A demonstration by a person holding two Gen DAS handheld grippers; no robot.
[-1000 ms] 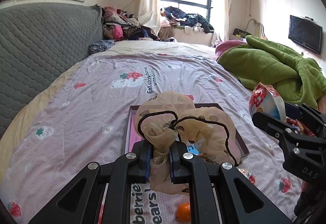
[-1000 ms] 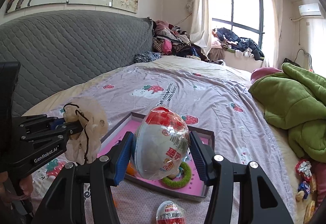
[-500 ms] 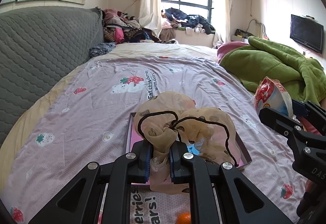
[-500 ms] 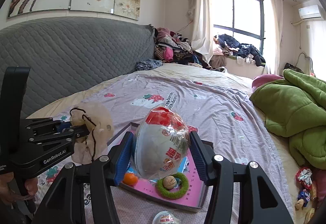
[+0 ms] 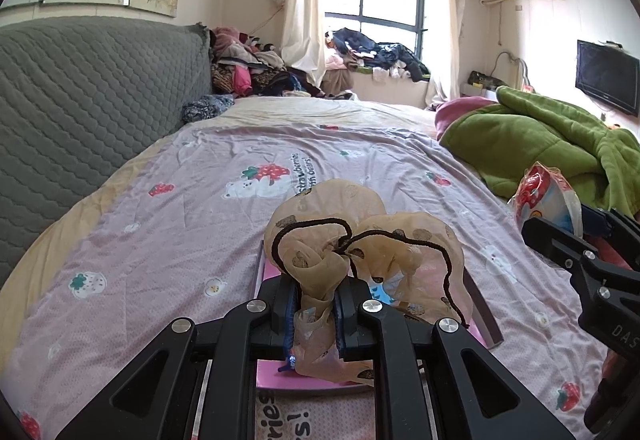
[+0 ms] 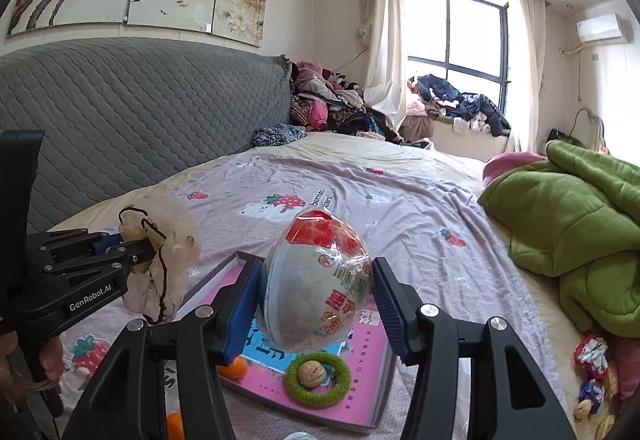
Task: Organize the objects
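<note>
My left gripper (image 5: 316, 304) is shut on a beige sheer hair bow (image 5: 360, 248) with black trim and holds it above the pink tray (image 5: 484, 316). The bow also shows at the left of the right wrist view (image 6: 164, 252). My right gripper (image 6: 318, 300) is shut on a large egg-shaped toy (image 6: 316, 280) wrapped in clear plastic, white with a red top, held above the pink tray (image 6: 360, 396). In the tray lie a green ring (image 6: 318, 380) with a walnut (image 6: 313, 373) inside it, a blue card and an orange fruit (image 6: 234, 367).
The tray lies on a bed with a lilac strawberry-print sheet (image 5: 200, 208). A green blanket (image 6: 572, 224) is heaped at the right. A grey quilted headboard (image 6: 120, 112) is at the left. Wrapped sweets (image 6: 592, 360) lie at the far right. Another orange fruit (image 6: 174, 426) lies before the tray.
Both grippers have risen and pulled back a little, so the tray sits lower and more of its contents show in the right wrist view. Both grips are unchanged.
</note>
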